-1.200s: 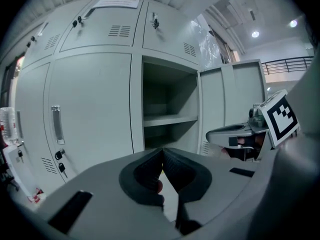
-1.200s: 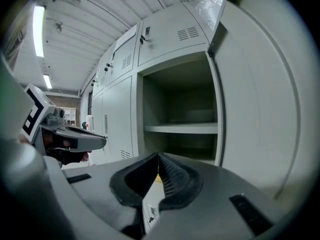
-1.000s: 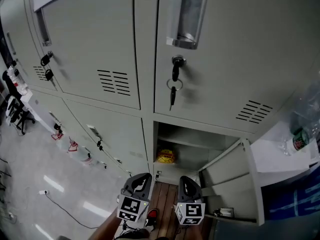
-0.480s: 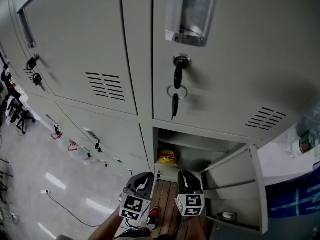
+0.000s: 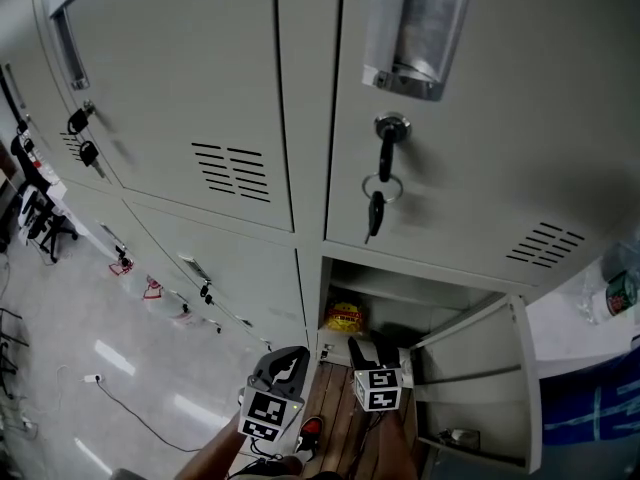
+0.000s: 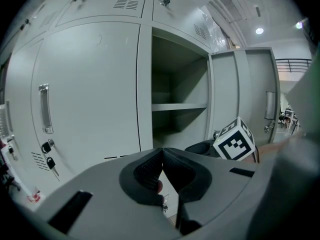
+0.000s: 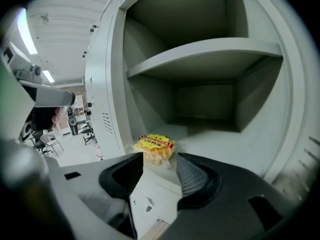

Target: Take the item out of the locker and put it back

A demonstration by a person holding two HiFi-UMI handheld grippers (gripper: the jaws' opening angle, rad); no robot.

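Observation:
A yellow snack packet [image 5: 345, 317] lies on the floor of the open lower locker [image 5: 400, 288], near its left front corner. In the right gripper view the packet [image 7: 154, 146] sits just beyond my right gripper [image 7: 160, 168], whose jaws are opening with nothing between them. In the head view that right gripper [image 5: 362, 352] points into the locker mouth, a little short of the packet. My left gripper [image 5: 286, 364] hangs lower left of it, outside the locker. Its jaws [image 6: 162, 153] meet at the tips with nothing held.
The locker's door [image 5: 480, 368] stands swung out to the right. A shelf [image 7: 200, 54] divides the compartment above the packet. Keys [image 5: 380, 183] hang from the closed locker above. Closed lockers run off to the left. A plastic bottle [image 5: 620, 290] sits at far right.
My right gripper has moved forward toward the locker mouth, and its jaws have come apart. The left gripper has stayed where it was.

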